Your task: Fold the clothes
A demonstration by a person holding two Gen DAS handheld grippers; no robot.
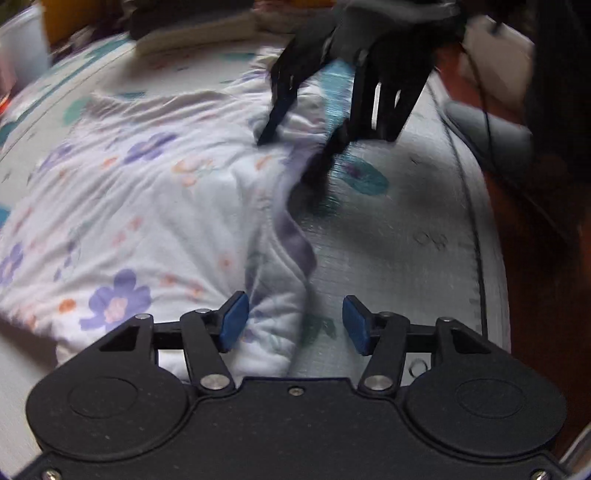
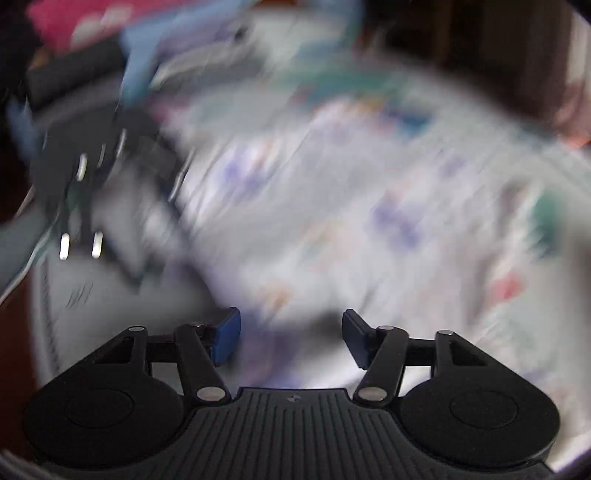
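A white garment with purple and orange flowers (image 1: 140,206) lies spread on a quilted mat (image 1: 399,236); its purple-trimmed edge (image 1: 295,236) runs down the middle. My left gripper (image 1: 291,325) is open, its blue pads either side of a fold of the garment's near corner. My right gripper (image 1: 303,136) shows at the far end of the garment, fingers apart over the cloth. In the right wrist view, heavily blurred, the right gripper (image 2: 291,338) is open over the same garment (image 2: 369,221), and the left gripper (image 2: 107,199) appears at the left.
The mat's right edge (image 1: 491,258) drops to a dark reddish floor (image 1: 535,295). A folded pale item (image 1: 199,35) and a clear plastic box (image 1: 22,48) lie at the far side. Pink and blue items (image 2: 110,26) are blurred at the top left.
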